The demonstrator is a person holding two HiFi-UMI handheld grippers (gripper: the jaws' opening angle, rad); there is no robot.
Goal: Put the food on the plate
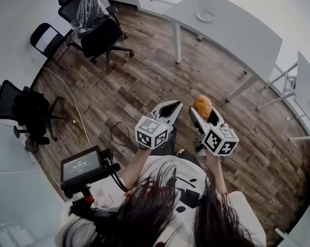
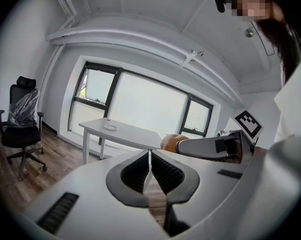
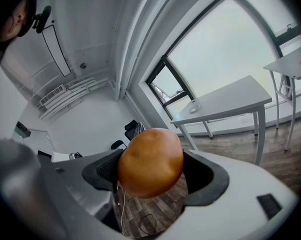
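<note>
The right gripper sits just right of centre in the head view, its jaws closed on a round, orange-brown piece of food; in the right gripper view the food fills the middle of the frame, pinched on both sides between the dark ribbed pads and held in the air above the brown wooden plank floor. The left gripper hangs just beside it, nearer the centre of the head view; the left gripper view shows its jaws pressed together with nothing between them. A small round white plate lies on the long white bench at the top of the head view, well apart from both grippers; the plate looks bare. Black office chairs stand at the upper left, one draped in clear plastic; a small dark monitor on a mount shows at the lower left. A second white table runs along the right edge.
</note>
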